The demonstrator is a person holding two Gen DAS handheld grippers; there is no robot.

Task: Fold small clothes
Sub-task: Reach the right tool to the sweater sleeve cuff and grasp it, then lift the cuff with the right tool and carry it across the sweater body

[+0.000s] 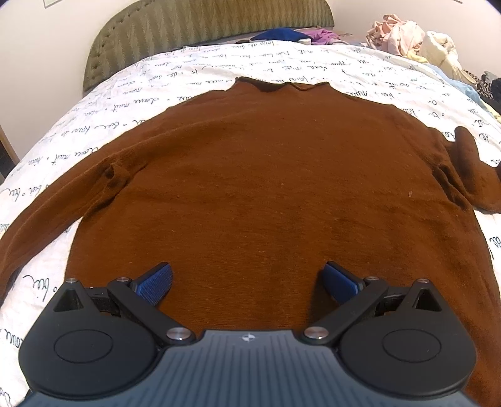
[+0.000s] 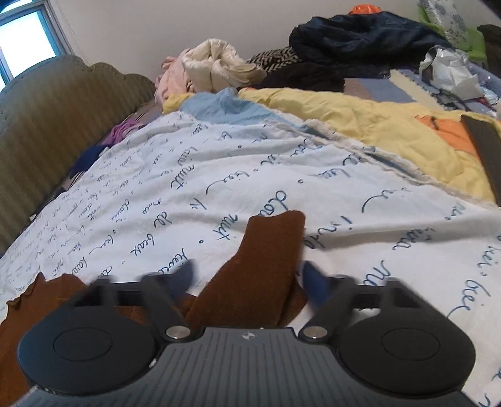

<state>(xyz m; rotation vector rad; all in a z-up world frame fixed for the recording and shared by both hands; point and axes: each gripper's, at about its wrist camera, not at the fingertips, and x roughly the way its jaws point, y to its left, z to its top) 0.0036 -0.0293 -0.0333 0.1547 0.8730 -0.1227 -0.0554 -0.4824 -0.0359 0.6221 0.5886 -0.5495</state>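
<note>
A brown long-sleeved sweater point(image 1: 266, 175) lies flat on a white bedspread with blue script point(image 1: 94, 103), collar at the far end and both sleeves spread outward. My left gripper point(image 1: 247, 281) is open just above the sweater's lower hem, holding nothing. In the right wrist view my right gripper point(image 2: 249, 281) is open with its blurred fingers on either side of the sweater's right sleeve point(image 2: 260, 266), whose cuff points away from me. The jaws are not closed on it.
A green padded headboard point(image 1: 213, 28) stands behind the bed. Piles of loose clothes point(image 2: 219, 69) and dark garments point(image 2: 360, 40) lie on the far right, beside a yellow quilt point(image 2: 360, 122) and a light blue cloth point(image 2: 225, 109).
</note>
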